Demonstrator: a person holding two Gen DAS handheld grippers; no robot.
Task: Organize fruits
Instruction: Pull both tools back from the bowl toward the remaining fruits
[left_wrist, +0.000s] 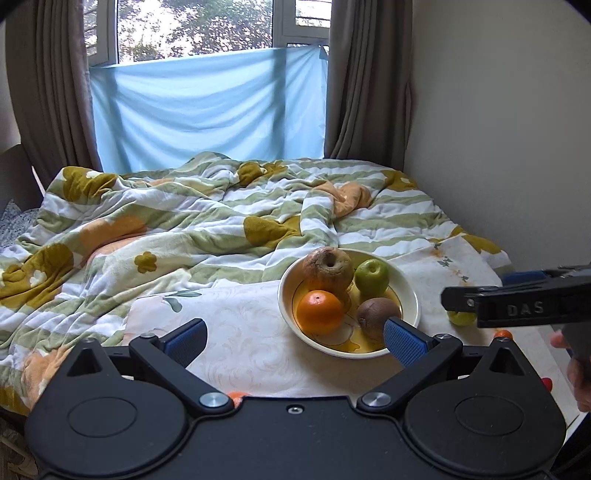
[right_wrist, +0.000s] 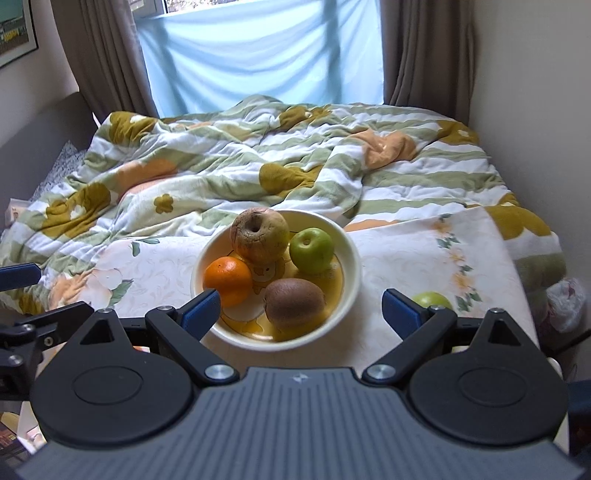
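Note:
A cream bowl (right_wrist: 349, 258) (left_wrist: 410, 295) stands on a floral tablecloth. It holds a wrinkled brown apple (right_wrist: 259, 234) (left_wrist: 327, 269), a green apple (right_wrist: 311, 249) (left_wrist: 371, 274), an orange (right_wrist: 227, 279) (left_wrist: 320, 311) and a kiwi (right_wrist: 294, 303) (left_wrist: 376, 314). Another green apple (right_wrist: 432, 299) (left_wrist: 461, 318) lies on the cloth right of the bowl. My right gripper (right_wrist: 301, 308) hangs open above the bowl's near edge, nothing between its fingers. My left gripper (left_wrist: 295, 341) is open too, empty, to the near left of the bowl. The right gripper's body crosses the left wrist view at the right edge.
A rumpled green-striped quilt (right_wrist: 240, 162) covers the bed behind the table. Small orange and red fruits (left_wrist: 503, 334) peek out at the table's right side. A wall (left_wrist: 498, 110) stands to the right, with curtains and a blue sheet (left_wrist: 207, 107) over the window.

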